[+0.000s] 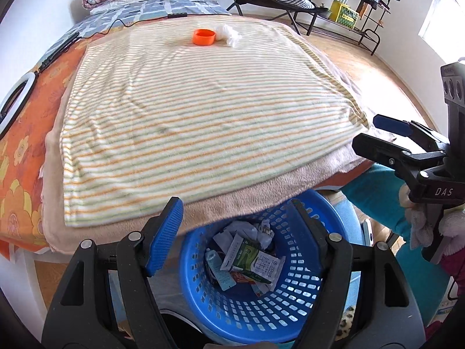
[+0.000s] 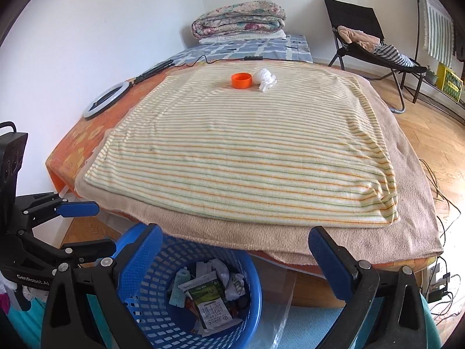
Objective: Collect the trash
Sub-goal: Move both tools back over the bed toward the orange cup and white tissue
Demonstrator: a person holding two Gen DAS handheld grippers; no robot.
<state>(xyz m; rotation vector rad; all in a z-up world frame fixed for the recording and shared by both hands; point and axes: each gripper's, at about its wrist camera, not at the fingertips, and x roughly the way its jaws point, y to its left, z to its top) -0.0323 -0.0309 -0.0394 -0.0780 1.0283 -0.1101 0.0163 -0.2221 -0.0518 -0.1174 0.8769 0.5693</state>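
Observation:
An orange cap [image 1: 204,37] and a crumpled white tissue [image 1: 230,34] lie side by side at the far end of the striped blanket [image 1: 203,110]; both also show in the right wrist view, cap [image 2: 241,80] and tissue [image 2: 264,79]. A blue perforated basket [image 1: 305,299] [image 2: 162,320] sits below the bed's near edge with wrappers and a milk carton [image 1: 252,264] inside. My left gripper [image 1: 238,232] is open and empty above the basket. My right gripper [image 2: 235,256] is open and empty, beside the basket's right side.
A ring light [image 2: 106,101] and cable lie on the orange sheet at the left. Folded quilts [image 2: 238,20] sit at the far end. A black folding chair [image 2: 366,40] and a clothes rack [image 1: 363,5] stand on the wooden floor at the right.

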